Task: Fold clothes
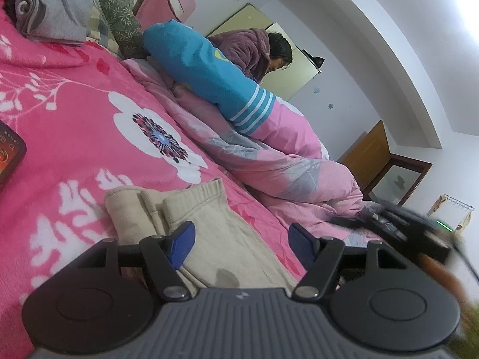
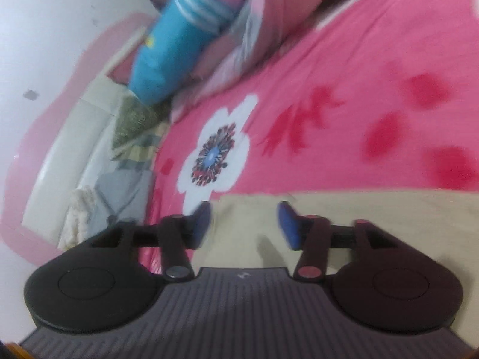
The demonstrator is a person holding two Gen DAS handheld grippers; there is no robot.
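Beige knitted garment point(image 1: 206, 233) lies folded on the pink floral blanket point(image 1: 89, 125), ribbed hem toward the middle of the bed. In the right wrist view the same beige cloth point(image 2: 359, 218) runs as a flat band across the blanket point(image 2: 344, 95).

Left gripper point(image 1: 241, 245): jaws apart, blue pads clear of each other. The left pad sits over the garment's fold; whether it touches the cloth cannot be told. Nothing is clamped.

Right gripper point(image 2: 244, 224): jaws apart above the beige cloth, nothing pinched between the pads; the picture is blurred.

Surroundings: a phone point(image 1: 9, 152) with lit screen lies on the blanket at the left edge. A grey folded garment point(image 1: 54, 9) rests near the head of the bed, beside a green patterned pillow point(image 1: 119, 15). A blue bolster with white stripes point(image 1: 209, 74) lies on a rumpled pink quilt point(image 1: 284, 164). A person in a purple padded jacket point(image 1: 251, 51) is beyond the bolster.
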